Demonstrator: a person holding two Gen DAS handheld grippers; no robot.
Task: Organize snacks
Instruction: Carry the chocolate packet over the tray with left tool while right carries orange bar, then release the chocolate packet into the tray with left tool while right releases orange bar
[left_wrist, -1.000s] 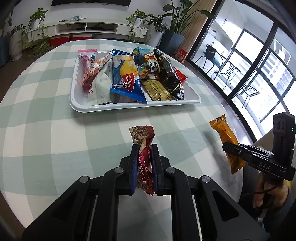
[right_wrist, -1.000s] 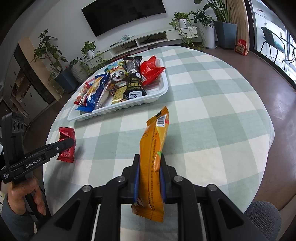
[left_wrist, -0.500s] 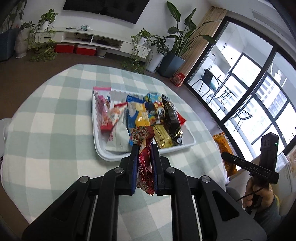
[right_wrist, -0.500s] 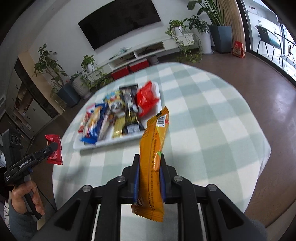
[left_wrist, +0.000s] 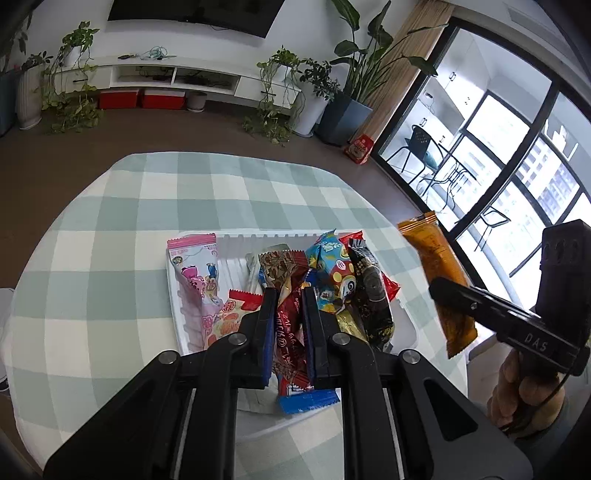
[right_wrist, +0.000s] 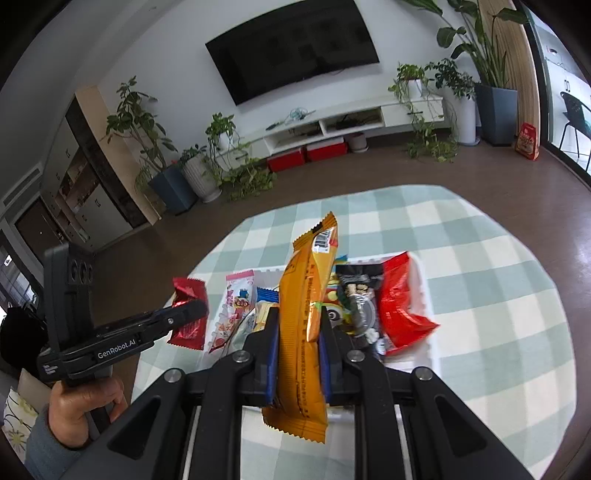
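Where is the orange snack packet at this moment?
The orange snack packet is clamped upright in the right tongs, in the air above the near edge of the white tray. In the left wrist view it shows at the right.

Living room: wall television, houseplants

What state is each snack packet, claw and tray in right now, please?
Left claw: shut on the dark red foil snack packet, held off the table.
Right claw: shut on the long orange snack packet, held upright off the table.
White plastic tray: flat on the green-checked tablecloth, holding several packets.
Bright red packet: lying in the tray at its right end.
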